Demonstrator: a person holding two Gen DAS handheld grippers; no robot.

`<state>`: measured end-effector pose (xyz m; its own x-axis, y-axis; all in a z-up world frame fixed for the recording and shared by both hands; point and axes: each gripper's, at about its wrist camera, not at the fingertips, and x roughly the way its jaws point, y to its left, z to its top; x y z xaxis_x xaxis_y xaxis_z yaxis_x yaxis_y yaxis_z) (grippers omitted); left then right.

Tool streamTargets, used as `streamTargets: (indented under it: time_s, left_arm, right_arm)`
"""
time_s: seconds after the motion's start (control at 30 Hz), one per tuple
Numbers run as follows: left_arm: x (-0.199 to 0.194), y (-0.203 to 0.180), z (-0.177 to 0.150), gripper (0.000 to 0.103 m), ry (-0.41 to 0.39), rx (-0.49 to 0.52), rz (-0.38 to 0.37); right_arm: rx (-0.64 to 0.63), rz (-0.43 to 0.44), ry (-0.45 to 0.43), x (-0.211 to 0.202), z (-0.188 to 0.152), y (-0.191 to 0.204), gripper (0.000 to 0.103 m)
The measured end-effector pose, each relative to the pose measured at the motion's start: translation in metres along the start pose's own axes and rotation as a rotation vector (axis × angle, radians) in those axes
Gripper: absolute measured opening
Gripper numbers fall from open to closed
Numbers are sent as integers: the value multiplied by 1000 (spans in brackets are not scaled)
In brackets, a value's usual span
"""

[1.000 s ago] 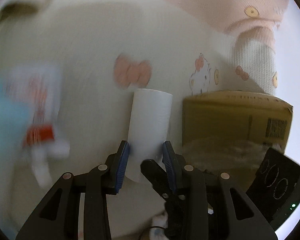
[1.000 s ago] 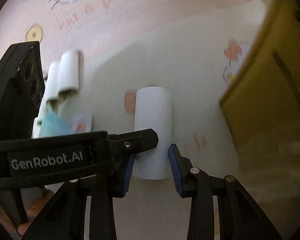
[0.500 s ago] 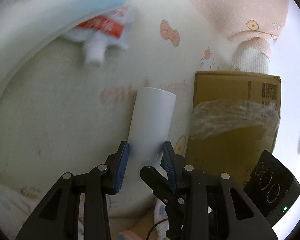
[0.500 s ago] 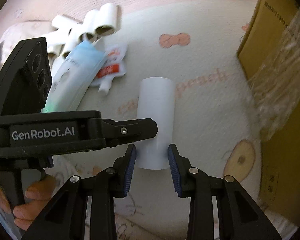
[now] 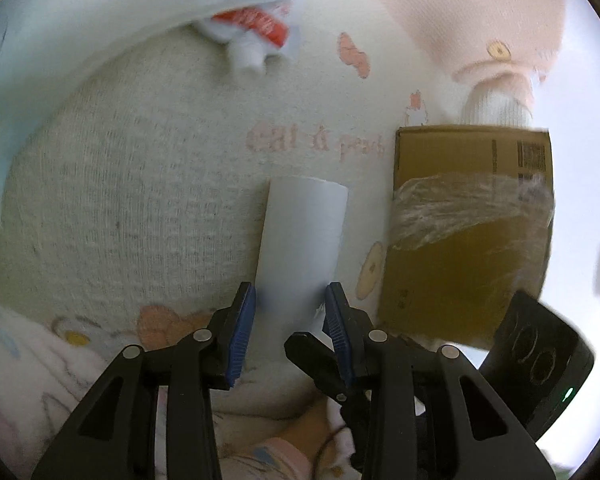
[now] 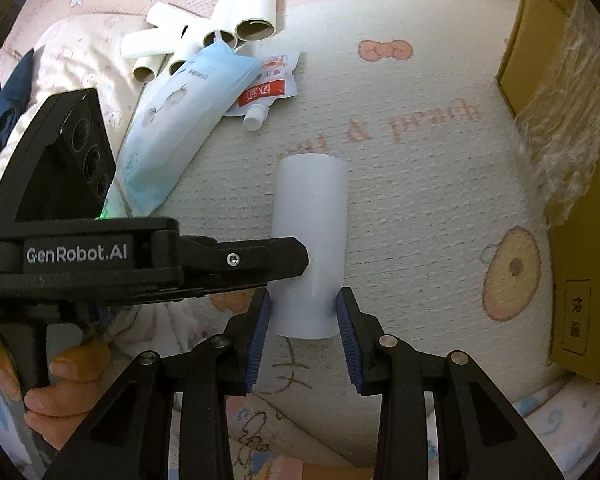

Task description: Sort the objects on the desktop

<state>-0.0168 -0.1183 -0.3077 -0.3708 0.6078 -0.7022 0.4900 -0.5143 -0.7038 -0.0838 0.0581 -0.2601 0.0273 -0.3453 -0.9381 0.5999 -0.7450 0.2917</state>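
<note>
Left wrist view: the left gripper has its blue-padded fingers closed on the near end of a white tube, one pad against each side. The tube reaches forward over a cream blanket printed with pink bows and lettering. Just right of the tube lies a brown cardboard box with clear film wrapped across its middle. Near the top, a small pouch with a red label and a white cap lies half under a pale blue pack, both blurred. The black body of the right gripper shows at lower right.

Right wrist view: the right gripper grips the same white tube at its near end, pads pressed on both sides. The left gripper crosses from the left, held by a hand, its tip over the tube. Beyond lie the pale blue pack, the pouch and a heap of cardboard tubes. The cardboard box stands along the right edge.
</note>
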Motion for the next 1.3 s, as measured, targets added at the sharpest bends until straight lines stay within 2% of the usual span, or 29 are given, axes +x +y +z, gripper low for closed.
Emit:
streamTargets:
  time_s: [0.13, 0.23, 0.4, 0.57, 0.87, 1.03, 1.13, 1.3]
  left_arm:
    - [-2, -20, -1, 42, -50, 144, 102]
    - [4, -27, 0, 45, -41, 209, 120]
    - [8, -22, 3, 46, -43, 185, 103]
    - [10, -11, 9, 46, -26, 117, 38]
    - [7, -24, 4, 46, -48, 178, 74]
    - [-7, -44, -3, 46, -90, 240, 75]
    - [-20, -63, -7, 46, -126, 277, 84]
    - [-42, -100, -16, 46, -186, 358, 109]
  right_arm:
    - [46, 47, -3, 2, 1, -10, 32]
    - [76, 76, -1, 4, 0, -14, 34]
    - [114, 109, 7, 9, 4, -7, 35]
    - [140, 122, 12, 25, 17, -2, 39]
    - [140, 147, 10, 33, 20, -4, 41]
    - [115, 129, -25, 19, 20, 4, 41]
    - [91, 114, -76, -2, 19, 10, 41]
    - [76, 139, -163, -44, 10, 5, 41]
